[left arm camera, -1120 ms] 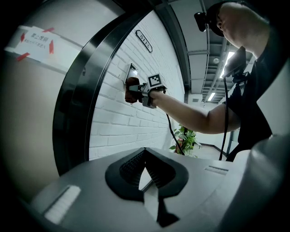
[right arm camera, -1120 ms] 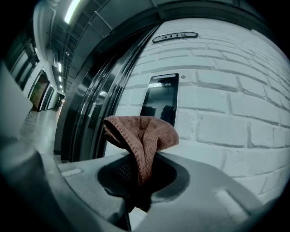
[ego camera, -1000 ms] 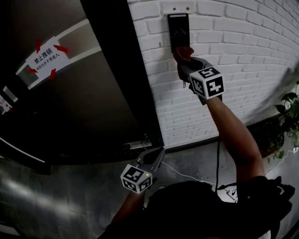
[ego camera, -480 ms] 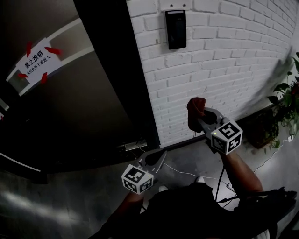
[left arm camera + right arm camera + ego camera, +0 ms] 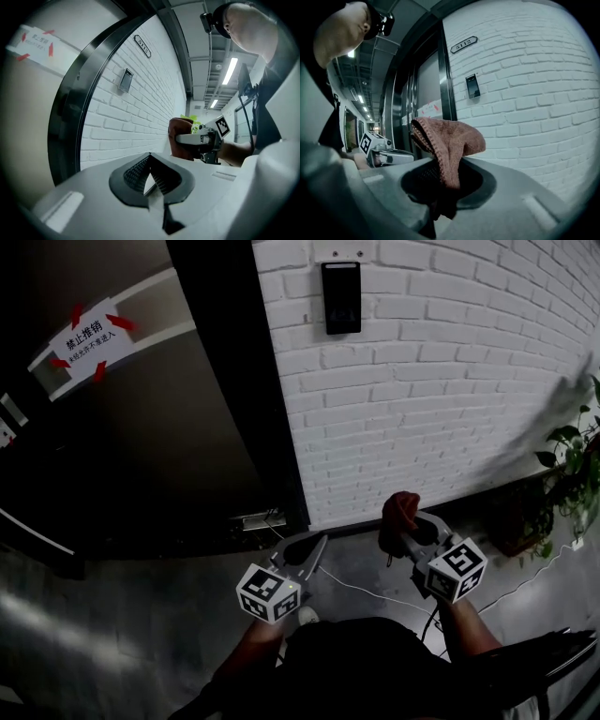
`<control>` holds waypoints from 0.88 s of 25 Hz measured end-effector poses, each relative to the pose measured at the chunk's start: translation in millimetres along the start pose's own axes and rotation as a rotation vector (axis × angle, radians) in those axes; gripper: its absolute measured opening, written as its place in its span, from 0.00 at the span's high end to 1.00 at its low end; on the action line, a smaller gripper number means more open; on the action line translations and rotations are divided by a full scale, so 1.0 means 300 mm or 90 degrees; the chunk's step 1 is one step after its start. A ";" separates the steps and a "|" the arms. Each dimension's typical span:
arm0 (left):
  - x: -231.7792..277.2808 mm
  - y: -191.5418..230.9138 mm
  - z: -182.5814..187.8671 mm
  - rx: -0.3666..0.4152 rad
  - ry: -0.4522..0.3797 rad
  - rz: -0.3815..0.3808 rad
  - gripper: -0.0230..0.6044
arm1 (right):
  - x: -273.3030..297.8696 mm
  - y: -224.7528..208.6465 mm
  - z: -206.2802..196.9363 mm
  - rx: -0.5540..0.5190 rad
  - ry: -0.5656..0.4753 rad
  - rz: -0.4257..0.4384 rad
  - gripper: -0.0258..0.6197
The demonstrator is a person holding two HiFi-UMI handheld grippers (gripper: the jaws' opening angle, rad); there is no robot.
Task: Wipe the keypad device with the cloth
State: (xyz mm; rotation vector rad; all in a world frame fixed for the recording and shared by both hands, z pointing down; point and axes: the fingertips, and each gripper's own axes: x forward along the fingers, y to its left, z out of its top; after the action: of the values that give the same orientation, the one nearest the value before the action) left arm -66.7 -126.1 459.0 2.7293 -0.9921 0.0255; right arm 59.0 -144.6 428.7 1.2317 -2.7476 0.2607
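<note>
The black keypad device (image 5: 340,297) hangs high on the white brick wall (image 5: 450,381); it shows small in the left gripper view (image 5: 125,80) and the right gripper view (image 5: 472,86). My right gripper (image 5: 401,532) is held low, well below the keypad, shut on a reddish-brown cloth (image 5: 400,511) that bunches above its jaws (image 5: 449,143). The cloth (image 5: 182,138) also shows in the left gripper view. My left gripper (image 5: 317,549) is low at centre, jaws shut with nothing between them (image 5: 149,174).
A dark door (image 5: 141,427) with a white taped notice (image 5: 89,338) stands left of the brick wall. A room number plate (image 5: 463,44) is above the keypad. A potted plant (image 5: 572,474) is at the right. Cables (image 5: 375,592) lie on the floor.
My right gripper, with the cloth, has dropped from the keypad down to waist height, away from the wall. The left gripper has stayed low and shut.
</note>
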 end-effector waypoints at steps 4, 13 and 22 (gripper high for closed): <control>0.040 -0.135 -0.040 -0.005 0.006 0.029 0.94 | -0.114 0.007 -0.057 -0.020 0.016 0.044 0.87; 0.095 -0.392 -0.135 -0.020 0.010 0.098 0.94 | -0.340 -0.058 -0.163 -0.020 0.028 0.109 0.87; 0.084 -0.463 -0.140 -0.011 0.021 0.106 0.94 | -0.398 -0.036 -0.170 -0.025 0.024 0.129 0.87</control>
State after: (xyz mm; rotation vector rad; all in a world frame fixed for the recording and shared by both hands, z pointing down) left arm 43.5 -29.4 472.3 2.6146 -1.2016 0.0910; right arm 147.9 -54.3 458.6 0.9297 -2.8316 0.2437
